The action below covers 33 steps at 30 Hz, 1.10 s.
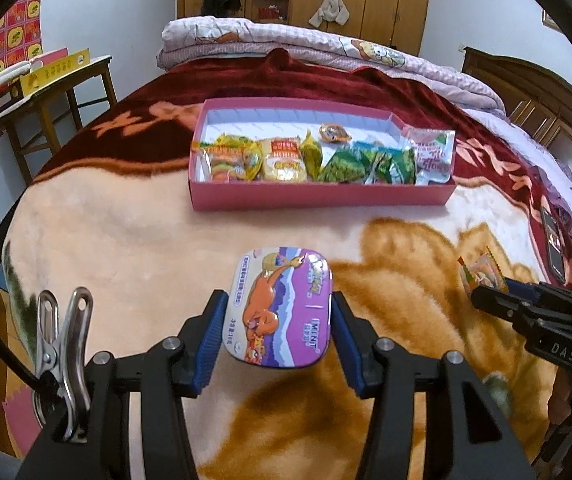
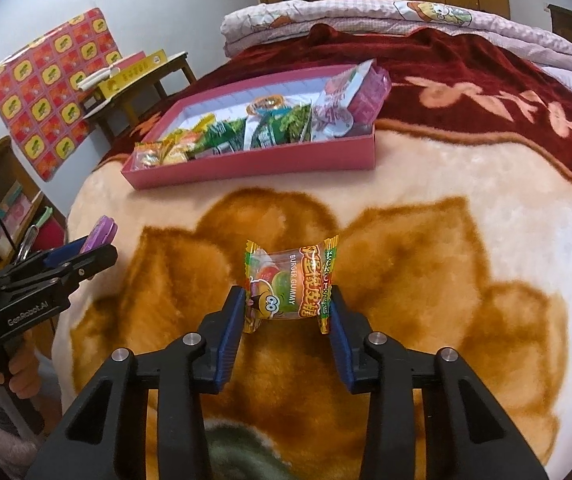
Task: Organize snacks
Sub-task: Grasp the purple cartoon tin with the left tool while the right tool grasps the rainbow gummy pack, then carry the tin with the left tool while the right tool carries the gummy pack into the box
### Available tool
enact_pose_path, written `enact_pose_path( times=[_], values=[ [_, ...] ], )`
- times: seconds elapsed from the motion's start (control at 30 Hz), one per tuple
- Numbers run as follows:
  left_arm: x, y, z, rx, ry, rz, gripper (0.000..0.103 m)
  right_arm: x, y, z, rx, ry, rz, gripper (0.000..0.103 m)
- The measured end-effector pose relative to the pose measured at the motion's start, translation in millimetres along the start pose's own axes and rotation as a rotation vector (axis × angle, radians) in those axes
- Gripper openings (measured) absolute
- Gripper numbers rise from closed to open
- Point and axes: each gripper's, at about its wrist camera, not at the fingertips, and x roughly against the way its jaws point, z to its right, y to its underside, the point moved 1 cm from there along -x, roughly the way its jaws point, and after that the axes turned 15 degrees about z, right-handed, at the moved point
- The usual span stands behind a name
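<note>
Left claw (image 1: 278,312) clamping mint tin (image 1: 280,308), right claw (image 2: 286,304) on half-hidden gummy packet (image 2: 291,284).

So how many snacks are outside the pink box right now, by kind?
mint tin: 1
gummy packet: 1
Total: 2 in view

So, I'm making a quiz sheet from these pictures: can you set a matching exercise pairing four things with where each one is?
Things:
1. purple mint tin
2. clear burger gummy packet
3. green leaf-print packets
4. long yellow carton

Places:
A. inside the pink cardboard tray
B. on the wooden side table
C. between the right gripper pads
D. between the left gripper pads

Pairs: 1-D, 2-C, 3-A, 4-B
</note>
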Motion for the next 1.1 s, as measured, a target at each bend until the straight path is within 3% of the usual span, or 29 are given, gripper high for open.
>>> enact_pose_path(
  times=[0.77, 1.1],
  values=[
    [-19, -49, 7, 0.033, -0.004, 0.062, 0.053, -1, -62, -23, 0.050, -0.042, 0.127, 0.041],
    [-20, -69, -1, 0.063, -0.019, 0.094, 0.053, -10, -76, -31, 0.063, -0.053, 0.137, 0.041]
  ],
)
